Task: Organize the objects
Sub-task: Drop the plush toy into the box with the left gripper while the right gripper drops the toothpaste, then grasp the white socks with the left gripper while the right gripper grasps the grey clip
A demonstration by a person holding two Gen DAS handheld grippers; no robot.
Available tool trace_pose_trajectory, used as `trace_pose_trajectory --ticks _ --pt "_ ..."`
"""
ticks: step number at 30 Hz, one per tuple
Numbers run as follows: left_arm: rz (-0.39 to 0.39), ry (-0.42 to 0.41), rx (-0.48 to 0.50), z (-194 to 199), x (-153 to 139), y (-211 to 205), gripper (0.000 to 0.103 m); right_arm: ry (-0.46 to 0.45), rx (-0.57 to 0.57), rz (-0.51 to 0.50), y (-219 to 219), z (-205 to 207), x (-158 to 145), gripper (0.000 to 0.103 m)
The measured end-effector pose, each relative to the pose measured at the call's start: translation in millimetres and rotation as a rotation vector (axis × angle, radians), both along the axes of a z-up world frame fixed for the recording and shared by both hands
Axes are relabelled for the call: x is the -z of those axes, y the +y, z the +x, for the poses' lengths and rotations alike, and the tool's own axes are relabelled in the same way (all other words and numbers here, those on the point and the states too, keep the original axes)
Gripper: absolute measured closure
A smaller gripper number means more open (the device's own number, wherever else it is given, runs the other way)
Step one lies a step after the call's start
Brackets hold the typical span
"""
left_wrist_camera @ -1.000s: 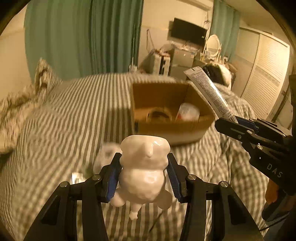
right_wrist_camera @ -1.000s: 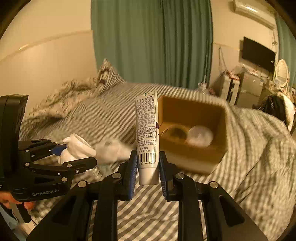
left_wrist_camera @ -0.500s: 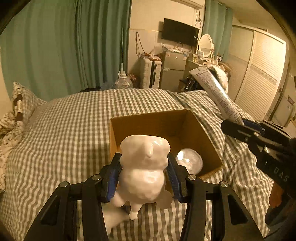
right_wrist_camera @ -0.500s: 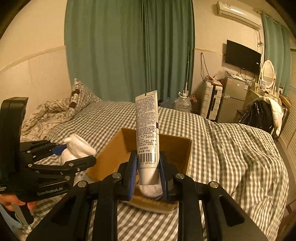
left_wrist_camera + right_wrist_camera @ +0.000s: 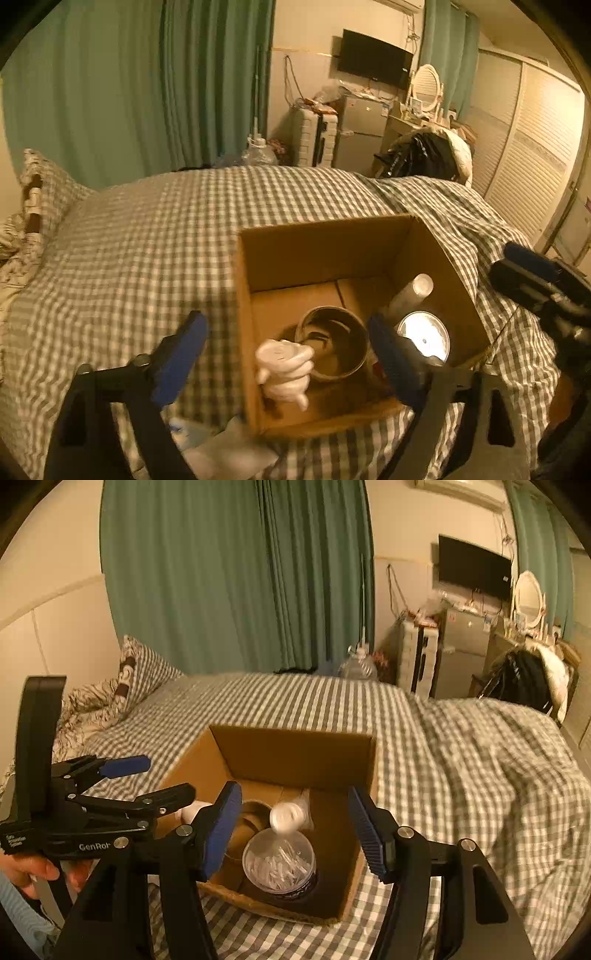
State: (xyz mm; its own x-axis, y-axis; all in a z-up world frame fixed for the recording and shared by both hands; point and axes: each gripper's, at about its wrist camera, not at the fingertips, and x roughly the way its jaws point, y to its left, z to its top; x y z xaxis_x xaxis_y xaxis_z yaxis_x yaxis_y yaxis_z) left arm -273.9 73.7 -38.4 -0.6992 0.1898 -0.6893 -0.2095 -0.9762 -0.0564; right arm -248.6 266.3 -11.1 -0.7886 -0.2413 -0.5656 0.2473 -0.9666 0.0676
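An open cardboard box [image 5: 317,251] [image 5: 295,753] stands on the checked bed. Inside it lie a white figurine [image 5: 284,369], a brown tape roll [image 5: 334,343], a clear round tub of cotton swabs [image 5: 424,336] [image 5: 279,860] and a white tube [image 5: 410,295] [image 5: 290,814] leaning in the right corner. My left gripper [image 5: 284,354] is open and empty just above the box's near left part. My right gripper [image 5: 295,834] is open and empty above the tub. The left gripper also shows in the right wrist view [image 5: 147,779].
A white crumpled item [image 5: 229,454] lies on the bed in front of the box. Pillows [image 5: 110,694] lie at the bed's left. A suitcase, small fridge [image 5: 358,136] and chair with clothes [image 5: 428,155] stand beyond the bed.
Both grippers moved over the box and opened. The figurine left my left gripper and the tube left my right gripper; both now lie in the box.
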Motion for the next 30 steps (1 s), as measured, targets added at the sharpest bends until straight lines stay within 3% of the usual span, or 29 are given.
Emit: trace_pose_trajectory --ticks 3,7,9,14,19,26,30 --pt "-0.002 0.037 -0.018 23 -20 -14 0.004 0.031 0.001 -0.012 -3 23 -20 0.028" --pt "-0.022 0.090 -0.043 57 -50 -33 0.002 0.071 -0.009 0.023 -15 57 -46 0.027" --pt "-0.036 0.112 -0.071 76 -63 -49 0.000 0.094 -0.022 0.033 -24 77 -58 0.018" --pt "-0.055 0.114 -0.113 111 -69 -81 0.000 0.128 -0.062 0.057 -49 118 -74 0.012" --pt "-0.067 0.073 -0.169 137 -37 -102 0.000 0.131 -0.080 0.084 -69 144 -57 0.009" --pt "-0.069 -0.006 -0.155 132 33 -94 0.000 0.029 -0.091 0.080 -83 136 18 0.009" --pt "-0.110 -0.058 -0.136 111 72 -75 0.000 -0.037 -0.061 0.069 -80 119 60 0.009"
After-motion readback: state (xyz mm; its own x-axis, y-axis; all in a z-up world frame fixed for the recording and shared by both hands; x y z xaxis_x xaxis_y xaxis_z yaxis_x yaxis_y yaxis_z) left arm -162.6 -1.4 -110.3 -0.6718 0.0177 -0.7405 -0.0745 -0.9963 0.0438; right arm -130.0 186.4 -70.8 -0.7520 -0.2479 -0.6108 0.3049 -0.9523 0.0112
